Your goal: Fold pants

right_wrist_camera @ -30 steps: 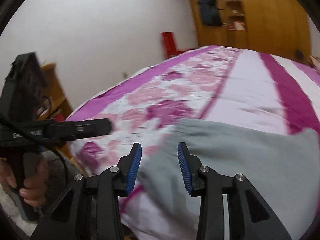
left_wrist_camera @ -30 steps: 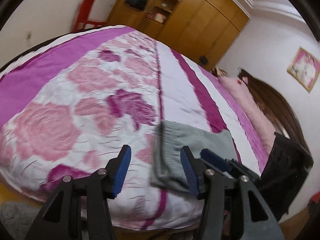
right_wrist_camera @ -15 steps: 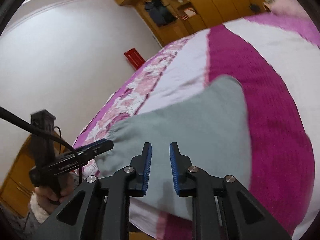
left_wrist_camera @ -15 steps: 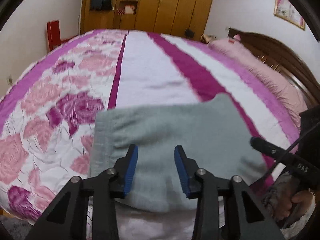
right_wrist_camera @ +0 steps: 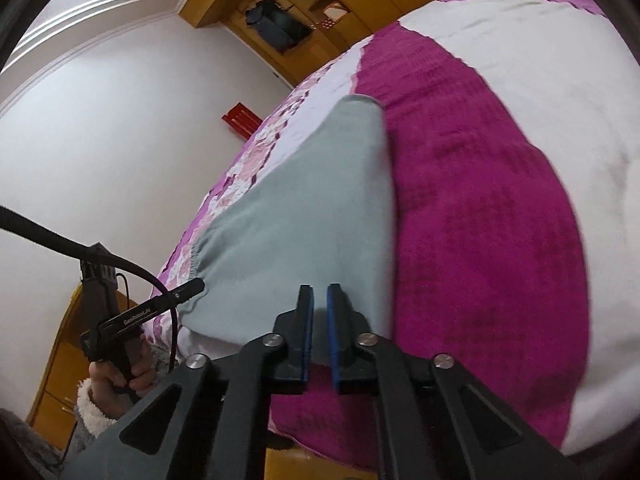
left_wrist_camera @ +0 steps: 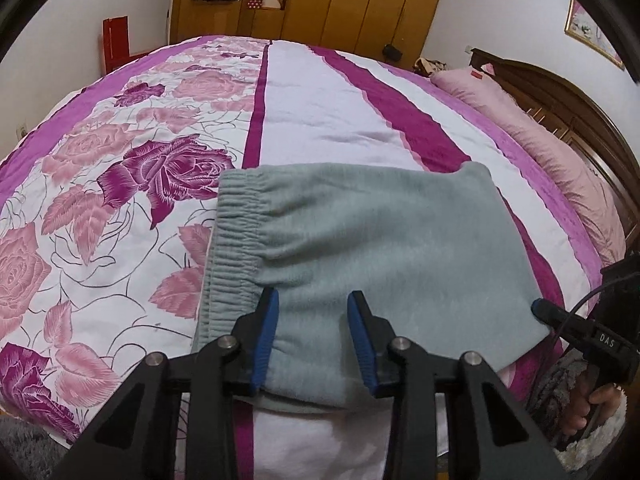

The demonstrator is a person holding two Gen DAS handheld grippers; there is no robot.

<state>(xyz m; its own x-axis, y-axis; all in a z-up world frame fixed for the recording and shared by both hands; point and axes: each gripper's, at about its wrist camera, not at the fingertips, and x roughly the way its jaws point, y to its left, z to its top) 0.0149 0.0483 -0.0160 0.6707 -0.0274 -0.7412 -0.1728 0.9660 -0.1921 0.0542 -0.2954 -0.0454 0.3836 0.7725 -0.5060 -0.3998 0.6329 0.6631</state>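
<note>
I see the grey sweatpants (left_wrist_camera: 372, 256) lying as a compact folded bundle at the near edge of the bed (left_wrist_camera: 320, 108), the elastic waistband (left_wrist_camera: 236, 232) toward the left side over the rose-printed part of the bedspread. I judge the folding mostly done: the bundle looks squared off, and what remains is at most one last fold or a tidy-up of the near edge.

Starting on the left, my left claw (left_wrist_camera: 312, 336) tilts down at the bundle's near-left edge, just right of the waistband. Its blue pads sit partly apart with the grey cloth between them, but I see no pinch, so I read it as released, straddling the edge.

Further right, my right claw (right_wrist_camera: 319, 332) is at the bundle's near-right corner, over the magenta stripe, rolled so the bed looks steeply slanted. Its pads are nearly together with only a thin slit showing; the fabric edge runs right at them, but I cannot tell whether cloth is caught, so I call it clenched.
</note>
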